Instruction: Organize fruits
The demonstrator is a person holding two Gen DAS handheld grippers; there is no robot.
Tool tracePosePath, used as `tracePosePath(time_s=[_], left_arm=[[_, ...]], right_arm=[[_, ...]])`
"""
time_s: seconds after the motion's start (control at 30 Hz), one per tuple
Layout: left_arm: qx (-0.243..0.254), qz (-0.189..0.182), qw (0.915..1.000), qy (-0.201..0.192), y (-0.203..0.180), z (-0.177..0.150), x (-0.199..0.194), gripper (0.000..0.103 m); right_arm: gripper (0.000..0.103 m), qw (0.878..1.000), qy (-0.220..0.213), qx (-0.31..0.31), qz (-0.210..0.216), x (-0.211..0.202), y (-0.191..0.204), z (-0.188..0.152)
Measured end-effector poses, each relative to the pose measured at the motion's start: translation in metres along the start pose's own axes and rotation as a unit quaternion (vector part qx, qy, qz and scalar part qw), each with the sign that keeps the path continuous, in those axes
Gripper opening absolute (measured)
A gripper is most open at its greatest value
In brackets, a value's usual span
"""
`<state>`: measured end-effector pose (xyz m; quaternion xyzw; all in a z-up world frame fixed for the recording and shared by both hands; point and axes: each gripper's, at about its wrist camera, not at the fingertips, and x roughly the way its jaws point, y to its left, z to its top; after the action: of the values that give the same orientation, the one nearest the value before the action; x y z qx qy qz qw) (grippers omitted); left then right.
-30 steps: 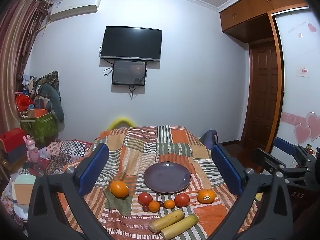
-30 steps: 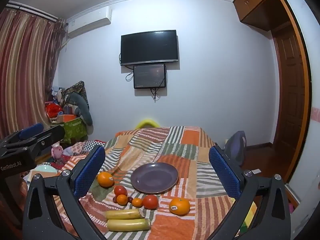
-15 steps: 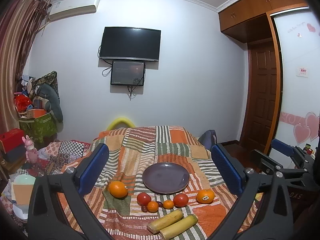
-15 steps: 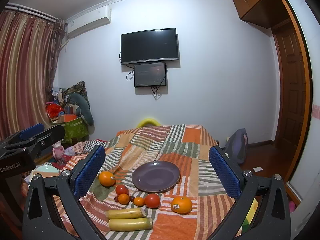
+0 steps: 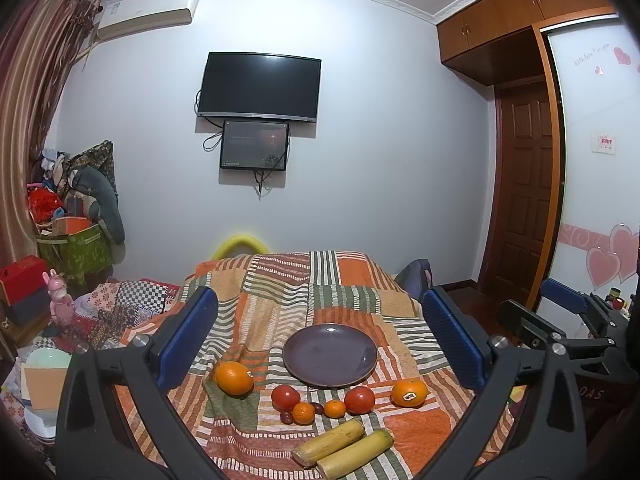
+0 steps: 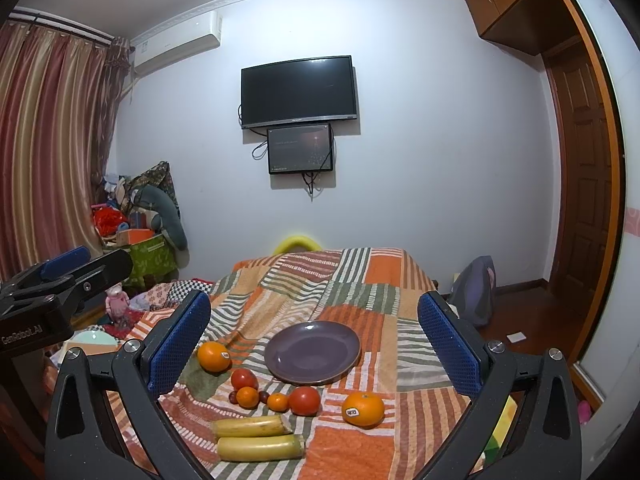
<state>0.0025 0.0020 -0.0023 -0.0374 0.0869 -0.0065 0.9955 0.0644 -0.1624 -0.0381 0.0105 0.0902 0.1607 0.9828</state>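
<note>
Lying at lower centre of both views, a purple plate [image 5: 330, 356] [image 6: 313, 353] is seen bare on a striped patchwork cloth [image 5: 340, 280] [image 6: 360, 280]. Both grippers are held above the cloth's near edge with nothing between their blue pads; the left gripper [image 5: 320, 336] and the right gripper [image 6: 314, 334] are each spread wide, wider than the plate.

The fruit is ranged in front of the plate, apart from its rim. In the left view, one orange [image 5: 234, 378] is found at the plate's lower left and a stickered orange [image 5: 409, 393] at its lower right. Between them two tomatoes [image 5: 285, 397], [image 5: 359, 400], two small mandarins [image 5: 303, 413], [image 5: 334, 408] and some dark small fruits, too small to tell, are clustered closely. Two yellow stalks [image 5: 328, 442], [image 5: 354, 454] are laid side by side, touching, lowest in the frame, close to the cloth's near edge.

Open cloth is left beyond the plate up to the far edge, and to the plate's right. In the left view the right gripper is also seen at the right edge, beyond the cloth.
</note>
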Motion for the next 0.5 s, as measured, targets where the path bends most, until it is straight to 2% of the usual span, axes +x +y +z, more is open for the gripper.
tracePosePath(time_s=[0.5], left_arm=[[-0.001, -0.001, 1.0000, 0.002, 0.0012, -0.0017, 0.0022, 0.103]], right_arm=[[0.103, 1.000, -0.001, 0.001, 0.000, 0.0005, 0.0000, -0.0002]])
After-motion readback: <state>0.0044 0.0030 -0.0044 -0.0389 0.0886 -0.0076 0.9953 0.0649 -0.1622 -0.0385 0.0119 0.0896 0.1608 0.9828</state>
